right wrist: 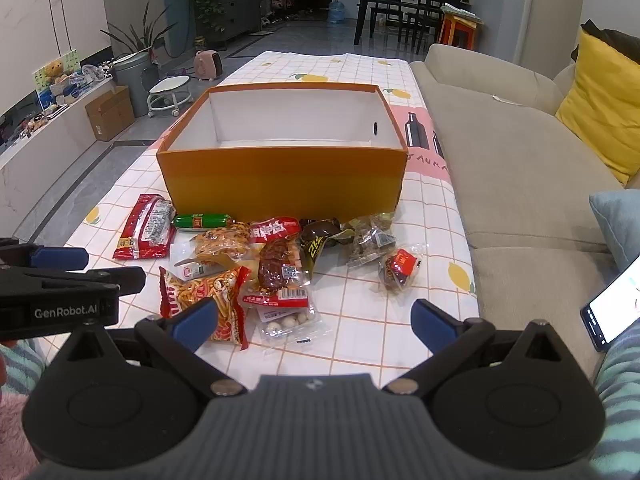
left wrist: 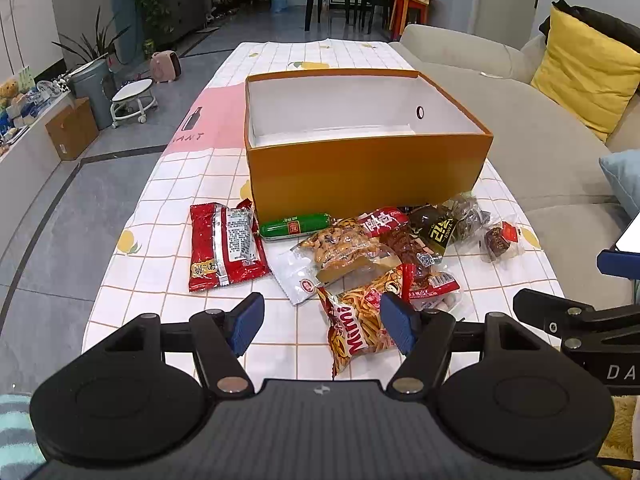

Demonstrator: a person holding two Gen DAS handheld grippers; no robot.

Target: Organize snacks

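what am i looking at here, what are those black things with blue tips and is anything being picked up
Those are two hand-held grippers a person carries, one per hand, each with a camera looking along its blue-padded jaws. One picture is from the left gripper, the other from the right gripper. Both stand open and hold nothing. On the checked tablecloth sits an open orange cardboard box, with nothing visible inside. In front of it lie loose snacks: a red foil packet, a green sausage stick and an orange bag of snack sticks among others.

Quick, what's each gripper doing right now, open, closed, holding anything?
Left gripper: open, holding nothing, above the snack pile.
Right gripper: wide open, holding nothing.
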